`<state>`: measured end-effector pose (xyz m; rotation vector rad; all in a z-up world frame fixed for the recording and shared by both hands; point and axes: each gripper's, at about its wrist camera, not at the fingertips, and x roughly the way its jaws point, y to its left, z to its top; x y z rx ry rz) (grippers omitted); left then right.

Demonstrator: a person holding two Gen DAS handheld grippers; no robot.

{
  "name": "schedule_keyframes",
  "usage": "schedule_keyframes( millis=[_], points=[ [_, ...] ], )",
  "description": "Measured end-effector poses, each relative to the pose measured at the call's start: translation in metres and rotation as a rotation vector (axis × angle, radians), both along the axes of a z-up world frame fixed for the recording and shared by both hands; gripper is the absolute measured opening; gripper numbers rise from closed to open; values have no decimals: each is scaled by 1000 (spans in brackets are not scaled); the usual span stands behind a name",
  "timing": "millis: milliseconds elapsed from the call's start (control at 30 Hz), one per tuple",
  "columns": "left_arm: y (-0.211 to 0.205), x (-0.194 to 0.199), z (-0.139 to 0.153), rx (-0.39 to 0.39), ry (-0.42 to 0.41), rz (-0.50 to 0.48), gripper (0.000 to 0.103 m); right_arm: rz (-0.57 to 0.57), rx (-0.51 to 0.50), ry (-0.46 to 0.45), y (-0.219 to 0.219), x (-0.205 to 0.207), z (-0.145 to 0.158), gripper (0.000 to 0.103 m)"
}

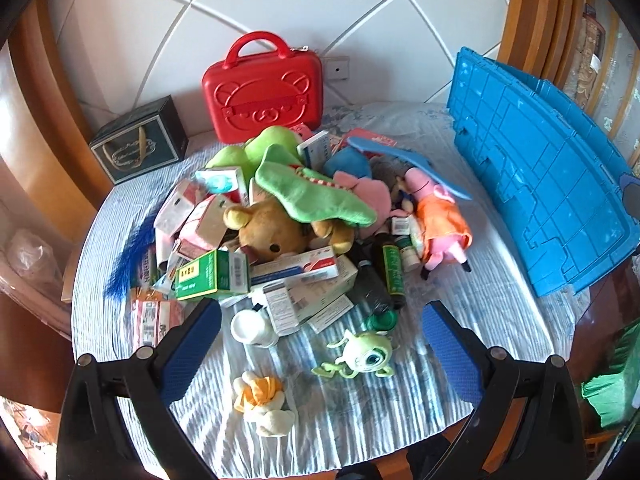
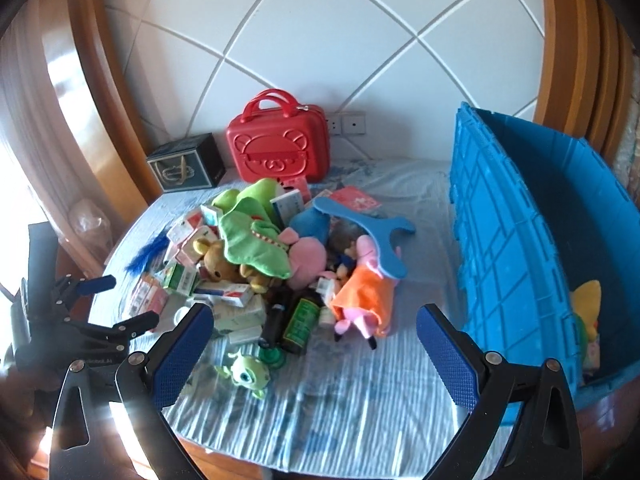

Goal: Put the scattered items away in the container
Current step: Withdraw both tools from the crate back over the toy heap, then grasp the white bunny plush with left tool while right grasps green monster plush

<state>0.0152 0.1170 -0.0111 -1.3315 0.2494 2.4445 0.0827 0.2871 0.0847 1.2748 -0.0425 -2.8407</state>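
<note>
A heap of plush toys, medicine boxes and bottles covers the middle of the striped cloth. A brown bear (image 1: 276, 232) lies under a green crocodile plush (image 1: 316, 192), and a pink pig doll in an orange dress (image 2: 362, 296) lies to the right. A small green one-eyed toy (image 1: 366, 354) and a yellow-white plush (image 1: 262, 400) sit nearest, between my left gripper's (image 1: 322, 344) open fingers. The blue crate (image 2: 520, 248) stands at the right with a yellow toy (image 2: 586, 304) inside. My right gripper (image 2: 312, 348) is open and empty above the cloth. The left gripper (image 2: 116, 300) shows at the left edge.
A red bear-faced case (image 1: 262, 88) stands against the tiled wall, and a dark box (image 1: 140, 146) sits left of it. A blue feather (image 1: 130, 256) lies at the heap's left. Wooden frames flank the table, whose front edge runs close below the grippers.
</note>
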Motion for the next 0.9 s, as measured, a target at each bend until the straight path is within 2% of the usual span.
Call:
schedule_keyframes(
  millis=[233,400,600,900],
  points=[
    [-56,4,-69,-46,-114,83,102,56,13,-73,-40,-14,-63,103],
    [-84,14,-119,-57,-198,137,102,96,17,-158,-67,-15,-125,103],
    [-96,22,-164,-63,-262,153,102,99,2,-238,-83,-16,-186,103],
    [-94,19,-207,-50,-310,157,102,101,13,-322,-98,-24,-251,103]
  ],
)
